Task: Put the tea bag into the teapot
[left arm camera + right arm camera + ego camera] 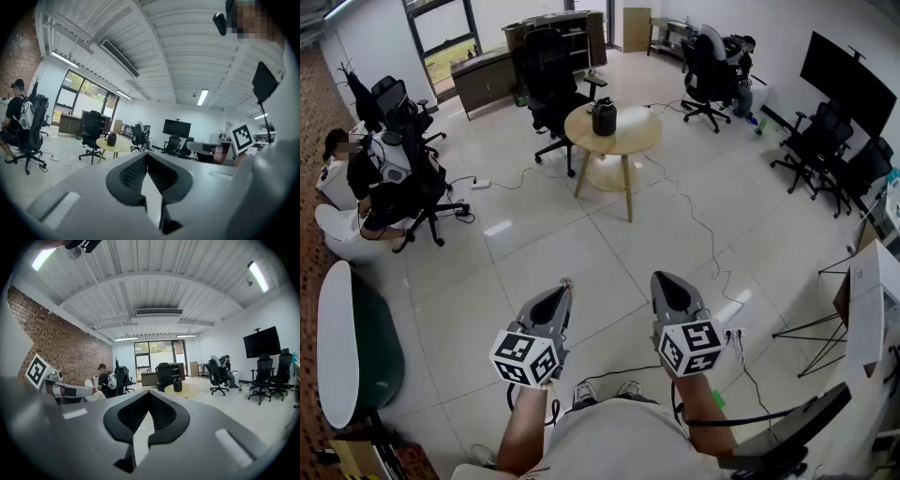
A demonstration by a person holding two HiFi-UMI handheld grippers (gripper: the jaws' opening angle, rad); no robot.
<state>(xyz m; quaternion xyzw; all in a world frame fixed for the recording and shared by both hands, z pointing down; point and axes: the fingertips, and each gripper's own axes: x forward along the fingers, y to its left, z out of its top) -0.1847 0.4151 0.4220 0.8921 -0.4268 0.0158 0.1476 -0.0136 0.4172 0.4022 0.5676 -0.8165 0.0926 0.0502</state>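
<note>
Standing on the pale tiled floor (pixel 544 253), the person holds both tools out low in front, at the bottom middle of the head view. The left gripper (pixel 565 286) has its jaws pressed together at the tips, and its own view shows nothing caught between them. The right gripper (pixel 660 276) sits just beside it at about the same height. Its jaws likewise meet tip to tip, with nothing in them. Each gripper carries its marker cube back near the person's wrist.

The teapot (pixel 604 116), dark and squat, stands on the round wooden table (pixel 633 141) in the upper middle of the head view, well apart from both grippers. In the left gripper view it shows small, left of centre and above the jaws. In the right gripper view it sits a little right of centre. I can't make out the tea bag in any view.

A black office chair (pixel 546 75) stands just behind the table. At the left edge of the head view a seated person (pixel 366 178) occupies another black chair, and a second person (pixel 741 56) sits at the upper right. A large dark screen (pixel 848 70) hangs at the upper right edge. A thin cable (pixel 694 216) trails over the tiles from near the table toward the lower right.
</note>
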